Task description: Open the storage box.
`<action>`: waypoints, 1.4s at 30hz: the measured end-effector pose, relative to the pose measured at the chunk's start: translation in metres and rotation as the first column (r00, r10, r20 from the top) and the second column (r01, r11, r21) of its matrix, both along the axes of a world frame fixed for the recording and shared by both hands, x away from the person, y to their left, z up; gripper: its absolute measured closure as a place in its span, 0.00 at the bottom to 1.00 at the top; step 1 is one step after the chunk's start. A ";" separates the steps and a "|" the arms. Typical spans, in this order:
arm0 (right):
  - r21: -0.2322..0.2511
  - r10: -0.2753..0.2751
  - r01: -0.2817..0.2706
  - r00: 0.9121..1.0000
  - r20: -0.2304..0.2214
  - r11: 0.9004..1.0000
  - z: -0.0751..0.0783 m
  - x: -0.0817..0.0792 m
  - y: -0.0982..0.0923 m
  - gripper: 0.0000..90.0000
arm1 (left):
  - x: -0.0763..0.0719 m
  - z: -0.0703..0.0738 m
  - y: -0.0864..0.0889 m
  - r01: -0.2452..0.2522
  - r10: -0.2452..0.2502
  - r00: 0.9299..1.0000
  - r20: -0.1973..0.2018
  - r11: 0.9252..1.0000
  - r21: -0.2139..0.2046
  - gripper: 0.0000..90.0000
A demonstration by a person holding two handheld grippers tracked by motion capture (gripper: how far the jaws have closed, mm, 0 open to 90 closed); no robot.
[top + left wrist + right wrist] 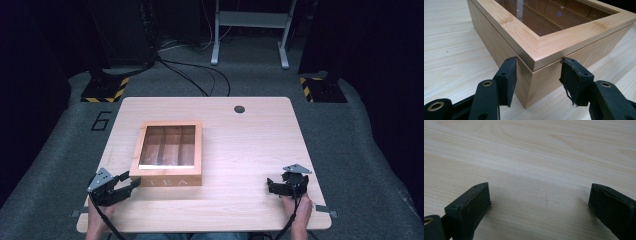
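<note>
Two tongs low on table, both released: left tongs straddle corner of "TEA" box; right tongs lower right.

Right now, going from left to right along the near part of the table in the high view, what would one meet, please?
left gripper → wooden tea box → bare stretch of table → right gripper

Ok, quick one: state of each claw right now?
Left claw: open, jaws straddling the near corner of the light wooden glass-lidded tea box, not clamped.
Right claw: open, holding nothing, over the pale wooden table.
</note>
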State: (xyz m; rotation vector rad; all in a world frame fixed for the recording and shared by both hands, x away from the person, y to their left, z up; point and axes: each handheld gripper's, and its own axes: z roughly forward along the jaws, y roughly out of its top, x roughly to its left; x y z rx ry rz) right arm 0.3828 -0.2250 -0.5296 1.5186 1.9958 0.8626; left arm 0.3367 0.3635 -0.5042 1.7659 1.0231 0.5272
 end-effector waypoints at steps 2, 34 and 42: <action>-0.001 -0.002 0.002 1.000 0.002 1.000 0.000 0.000 0.000 0.04 | 0.000 0.000 0.000 -0.002 0.002 1.000 0.001 1.000 0.005 0.52; 0.001 0.003 -0.003 1.000 0.002 1.000 0.000 0.000 0.000 0.04 | -0.003 0.003 -0.004 -0.020 0.020 0.999 0.049 1.000 0.003 0.53; 0.004 -0.001 0.001 1.000 -0.001 1.000 0.000 0.000 0.000 0.04 | -0.002 0.006 -0.005 -0.030 0.031 0.997 0.073 0.999 -0.011 0.53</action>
